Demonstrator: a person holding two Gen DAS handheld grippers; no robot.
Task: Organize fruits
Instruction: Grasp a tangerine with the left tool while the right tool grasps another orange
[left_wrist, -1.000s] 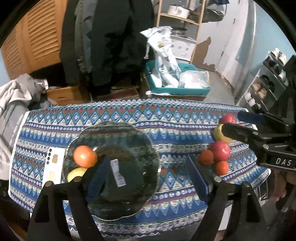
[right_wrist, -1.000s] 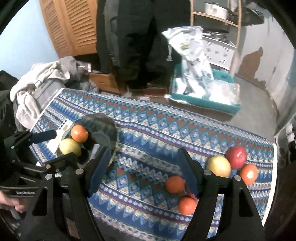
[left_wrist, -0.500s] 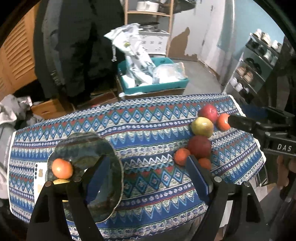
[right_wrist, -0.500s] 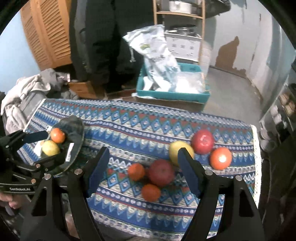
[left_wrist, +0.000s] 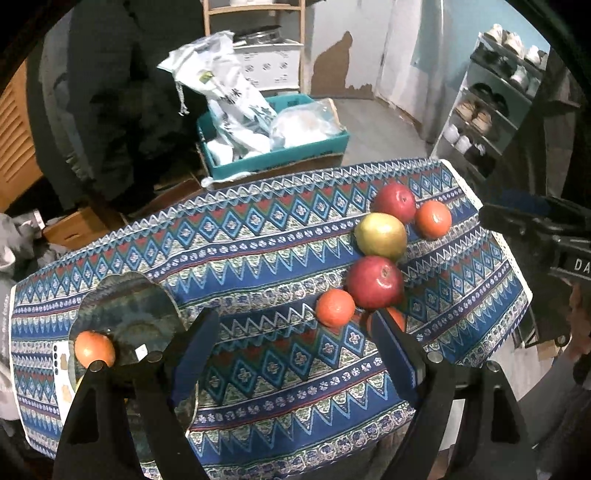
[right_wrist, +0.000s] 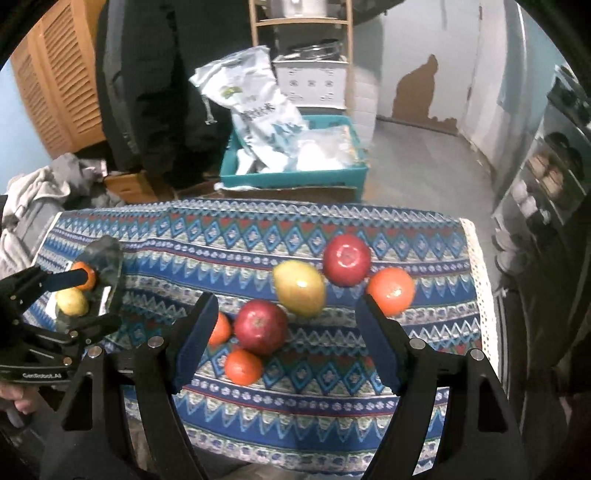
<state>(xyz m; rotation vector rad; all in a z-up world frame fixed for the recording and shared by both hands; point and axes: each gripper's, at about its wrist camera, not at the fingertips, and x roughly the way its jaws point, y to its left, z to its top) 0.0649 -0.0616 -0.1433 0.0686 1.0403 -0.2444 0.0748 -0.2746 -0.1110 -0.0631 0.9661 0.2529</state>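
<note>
Nearest, the right gripper (right_wrist: 286, 341) hangs above the near edge of the table, its blue-padded fingers (right_wrist: 195, 341) spread wide and empty; nothing is pressed between them. Framed between those fingers on the patterned tablecloth (right_wrist: 332, 402) lies a cluster of fruit toward the right end of the table: a small orange (right_wrist: 243, 366) closest to the near edge, a red apple (right_wrist: 260, 326) touching it just behind, and another small orange (right_wrist: 220, 328) partly hidden by the left finger. Behind them sits a yellow-green apple (right_wrist: 299, 288), then a second red apple (right_wrist: 346, 259) nearest the far edge, with a larger orange (right_wrist: 390, 290) beside it by the cloth's right edge.

Likewise, the left gripper (left_wrist: 291, 354) is held spread and empty above the near edge, closer to the table's middle. Past its left finger, at the left end of the table, a dark glass plate (left_wrist: 129, 306) carries an orange (left_wrist: 94, 349); the right wrist view also shows a yellow-green fruit (right_wrist: 72, 301) on it.

Beyond the far edge, on the floor, stands a teal crate (right_wrist: 295, 177) holding a white printed bag (right_wrist: 255, 110). A shoe rack (left_wrist: 491, 107) stands past the table's right end.
</note>
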